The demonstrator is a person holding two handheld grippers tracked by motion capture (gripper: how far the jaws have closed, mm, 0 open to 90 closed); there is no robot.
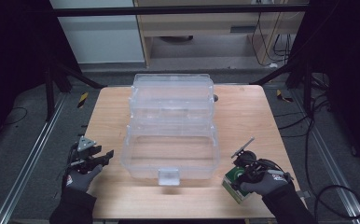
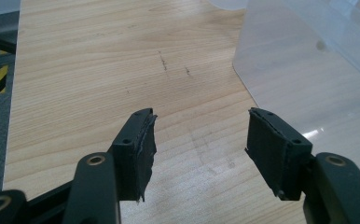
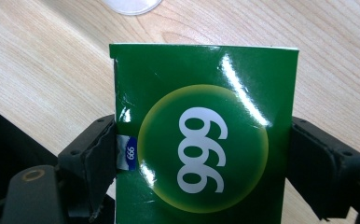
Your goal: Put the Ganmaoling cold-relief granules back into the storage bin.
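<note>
Right gripper (image 3: 201, 154) clamps the green box (image 3: 206, 130) squarely between its jaws; left gripper (image 2: 199, 140) gapes empty.

Grey knit gloves worn on both hands, dark sleeves seen behind them in high view. Left gripper (image 1: 104, 156) built in black, grey three-cornered plate (image 1: 86, 143) carried on top. Right gripper (image 1: 236, 179) black too, cables looped over its body. Up close, jaws faced with black ribbed pads (image 2: 143, 149), edges frayed; brass-coloured rivets (image 2: 95, 160) set in arms, small screw holes noted.
</note>
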